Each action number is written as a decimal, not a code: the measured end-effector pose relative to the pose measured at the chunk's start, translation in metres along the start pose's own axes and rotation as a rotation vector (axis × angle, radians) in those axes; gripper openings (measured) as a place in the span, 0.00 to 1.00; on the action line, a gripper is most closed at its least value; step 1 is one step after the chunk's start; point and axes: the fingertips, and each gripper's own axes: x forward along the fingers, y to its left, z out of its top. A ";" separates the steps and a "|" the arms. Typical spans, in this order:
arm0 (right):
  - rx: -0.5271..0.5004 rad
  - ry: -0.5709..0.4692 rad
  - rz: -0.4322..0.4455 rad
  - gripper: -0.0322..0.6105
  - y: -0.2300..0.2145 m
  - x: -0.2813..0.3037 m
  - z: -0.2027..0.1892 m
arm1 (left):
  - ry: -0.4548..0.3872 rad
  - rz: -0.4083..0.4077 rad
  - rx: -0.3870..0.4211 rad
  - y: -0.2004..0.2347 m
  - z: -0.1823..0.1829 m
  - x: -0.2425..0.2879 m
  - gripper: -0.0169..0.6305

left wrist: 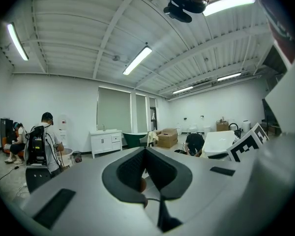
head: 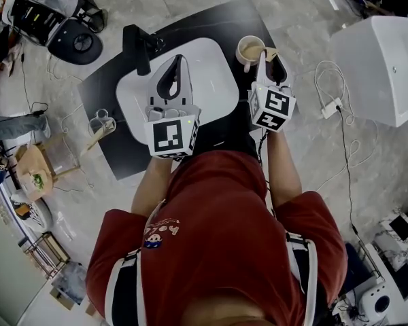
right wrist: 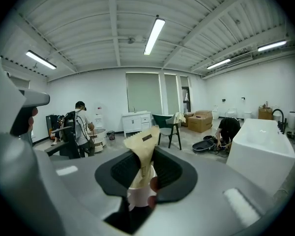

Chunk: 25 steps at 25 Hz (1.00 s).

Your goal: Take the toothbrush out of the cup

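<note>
Both jaws of the right gripper (head: 268, 60) are pinching narrowly on the tan paper-wrapped toothbrush (right wrist: 142, 151), upright in the cream ceramic cup (head: 247, 49) at one o'clock on the black counter (head: 211, 19), apparently for lifting. The left gripper (head: 171, 80), jaws together, is idling at eleven o'clock.

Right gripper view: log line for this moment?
right gripper: shut on toothbrush | toothbrush: in cup | left gripper: shut, empty

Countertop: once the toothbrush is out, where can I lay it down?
Bare: the countertop strip behind the basin, between faucet and cup, and the basin's right half. Crowded: the cup's corner, where the right gripper grips the toothbrush. The left gripper hangs over the basin's left half, and small clear items sit at the left edge.
</note>
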 end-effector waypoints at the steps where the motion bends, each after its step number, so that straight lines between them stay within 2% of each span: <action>1: -0.004 -0.011 -0.004 0.19 0.000 -0.001 0.004 | -0.002 0.002 -0.003 0.001 0.000 -0.001 0.03; 11: -0.095 -0.115 0.023 0.18 0.018 -0.025 0.057 | -0.038 0.019 -0.032 0.009 0.008 -0.012 0.03; 16: -0.163 -0.202 0.039 0.18 0.034 -0.043 0.097 | -0.063 0.046 -0.048 0.020 0.015 -0.019 0.03; 21: -0.181 -0.288 0.098 0.18 0.063 -0.060 0.136 | -0.093 0.093 -0.058 0.039 0.024 -0.035 0.03; 25: -0.201 -0.324 0.175 0.18 0.093 -0.067 0.148 | -0.119 0.154 -0.060 0.059 0.032 -0.054 0.03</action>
